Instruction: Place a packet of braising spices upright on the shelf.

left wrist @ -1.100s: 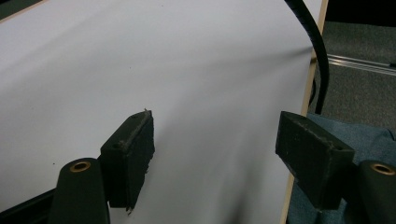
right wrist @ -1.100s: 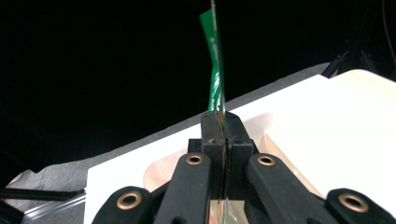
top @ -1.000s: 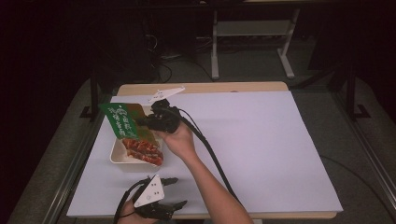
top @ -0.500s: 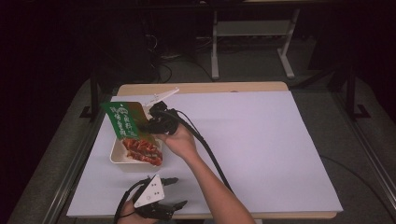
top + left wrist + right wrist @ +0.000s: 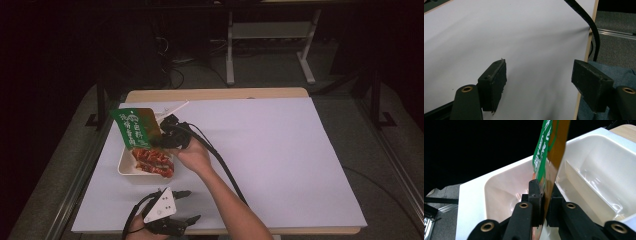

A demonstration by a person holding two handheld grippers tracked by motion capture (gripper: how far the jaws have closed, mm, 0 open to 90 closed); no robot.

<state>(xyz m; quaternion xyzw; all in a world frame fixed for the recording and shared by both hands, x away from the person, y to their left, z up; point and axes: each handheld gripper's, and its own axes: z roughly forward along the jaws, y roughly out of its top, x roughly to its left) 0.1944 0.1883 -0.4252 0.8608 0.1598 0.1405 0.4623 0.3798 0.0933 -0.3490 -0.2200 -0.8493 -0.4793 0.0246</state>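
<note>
At the left of the high view, the right tool (image 5: 161, 138) holds a green and orange packet (image 5: 135, 127) tilted over a white tray (image 5: 125, 164), with red food (image 5: 152, 161) lying in the tray just below. The right gripper view adds what the high view hides: both jaws clamped flat on the packet's (image 5: 546, 162) lower edge, and the tray's (image 5: 589, 167) divided compartments behind it. At the bottom left of the high view, the left tool (image 5: 187, 206) rests near the desk's (image 5: 280, 155) front edge. The left gripper view shows its jaws spread wide with nothing between them, over the white desk (image 5: 499, 32), with a black cable (image 5: 590, 27) in the upper right.
</note>
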